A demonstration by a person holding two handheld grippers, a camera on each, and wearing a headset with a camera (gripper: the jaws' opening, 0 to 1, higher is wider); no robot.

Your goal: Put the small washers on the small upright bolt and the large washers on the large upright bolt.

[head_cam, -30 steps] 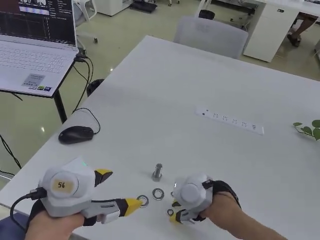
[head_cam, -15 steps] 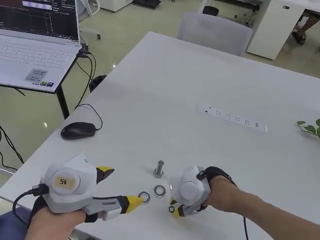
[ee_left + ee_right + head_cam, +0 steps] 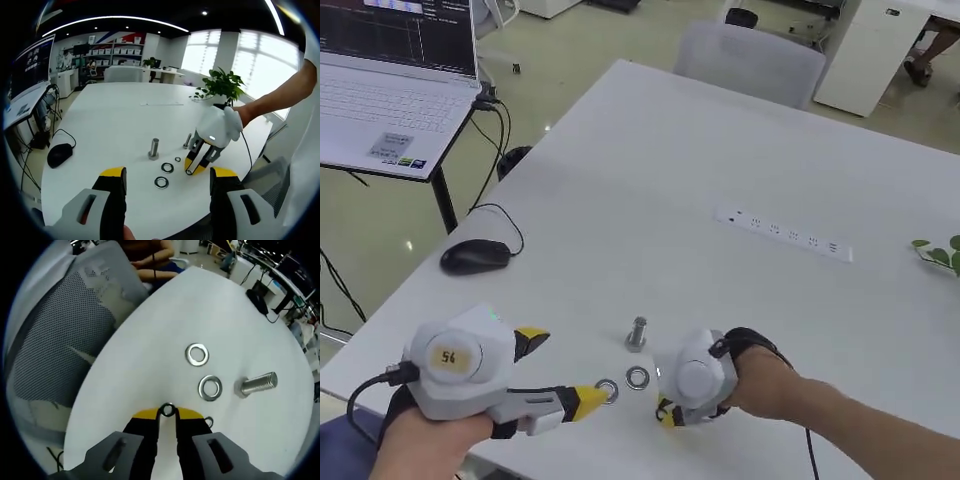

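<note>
Right gripper (image 3: 167,418): the jaws are standing nearly together, clamping a small silver steel washer (image 3: 167,410) by its rim at the very tips, low over the white tabletop (image 3: 150,340). A second small silver washer (image 3: 208,422) is lying flat just to the right of the right-hand jaw, partly hidden by it.

Ahead of these jaws, two large silver steel washers are lying flat and apart from each other, the nearer one (image 3: 202,388) slightly right of the jaw line and the farther one (image 3: 189,354) beyond it. The large silver hex-head bolt (image 3: 257,384) is standing just right of the nearer large washer, with nothing threaded on it.

Left gripper (image 3: 168,175): the jaws are spread wide, holding and touching nothing. In the left gripper view the large washers are lying between the jaw lines, just ahead of the tips. The small silver upright bolt (image 3: 188,141) is standing beyond them, to the right of the large bolt, also bare.
</note>
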